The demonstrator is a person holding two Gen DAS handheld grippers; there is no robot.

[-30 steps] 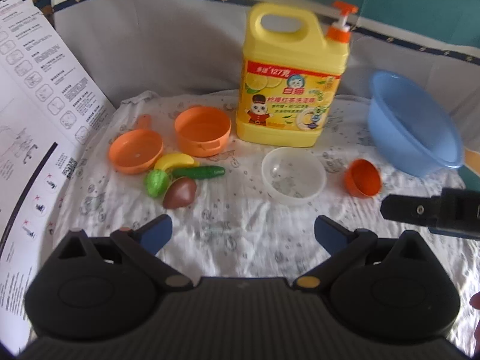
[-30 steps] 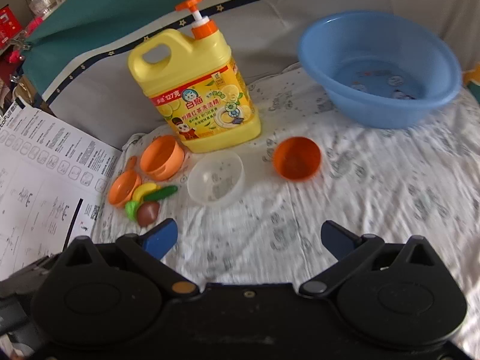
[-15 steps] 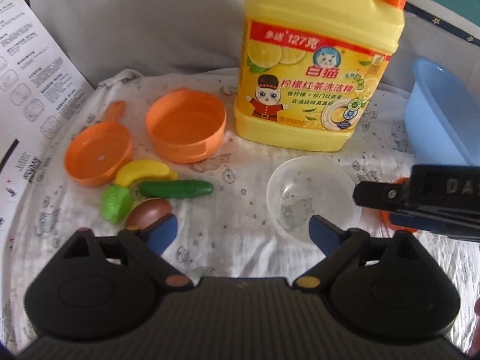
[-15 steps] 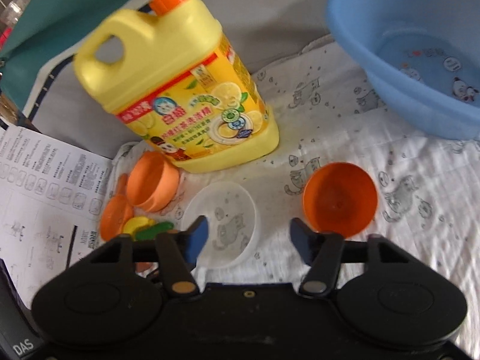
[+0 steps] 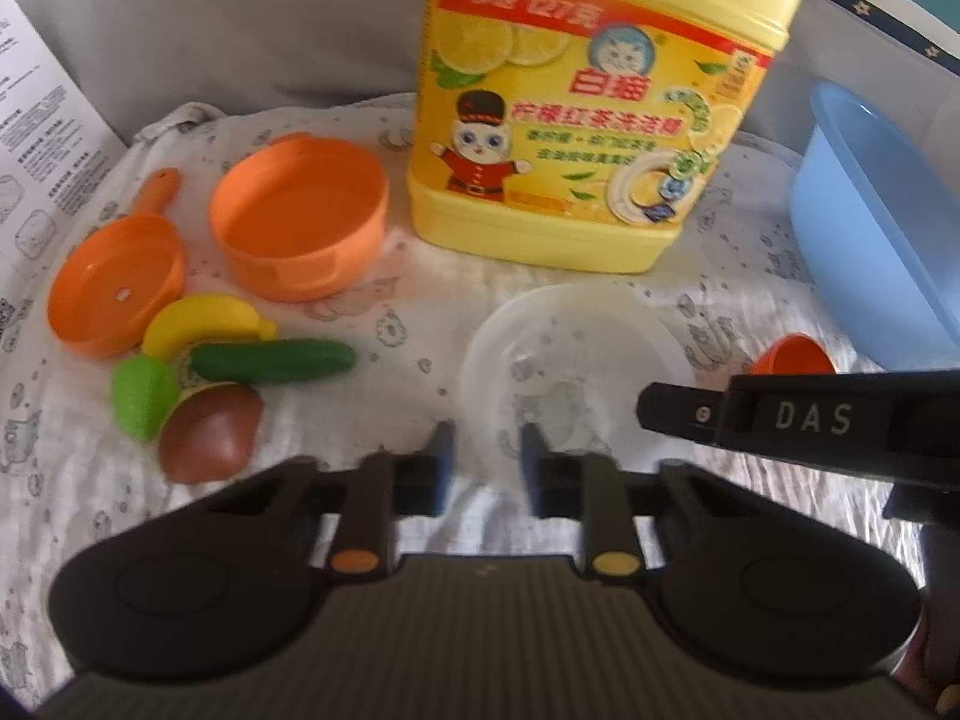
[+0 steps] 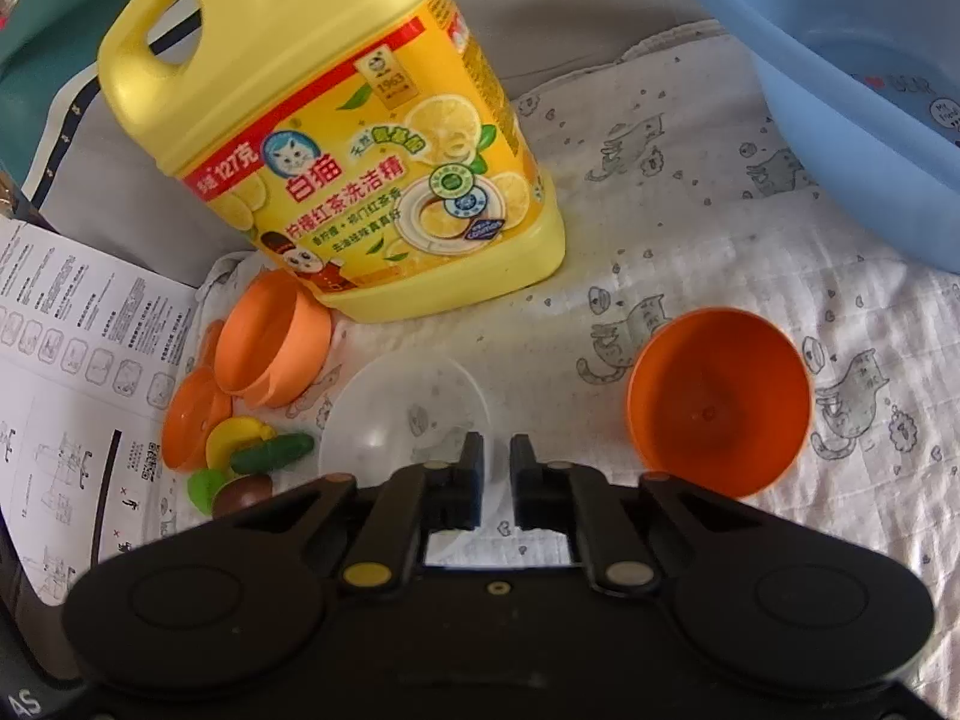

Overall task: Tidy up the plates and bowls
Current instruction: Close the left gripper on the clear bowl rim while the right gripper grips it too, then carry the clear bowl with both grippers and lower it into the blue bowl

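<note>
A clear plastic bowl (image 5: 570, 354) sits on the patterned cloth in front of the yellow detergent jug; it also shows in the right wrist view (image 6: 402, 414). My left gripper (image 5: 483, 462) has its jaws narrowed to a small gap around the bowl's near rim. My right gripper (image 6: 495, 471) has its jaws nearly together at the bowl's right rim. I cannot tell whether either grips the rim. A small orange bowl (image 6: 720, 399) lies tilted to the right. An orange pot (image 5: 300, 216) and an orange pan (image 5: 114, 291) sit at the left.
A yellow detergent jug (image 5: 594, 102) stands at the back. A blue basin (image 6: 852, 72) is at the right. Toy banana (image 5: 204, 321), cucumber (image 5: 273, 360), green fruit (image 5: 144, 396) and brown fruit (image 5: 210, 438) lie at the left. A printed instruction sheet (image 6: 66, 372) leans at the far left.
Both grippers moved forward and down to the clear bowl. Both sets of jaws narrowed from wide open to a small gap at its rim.
</note>
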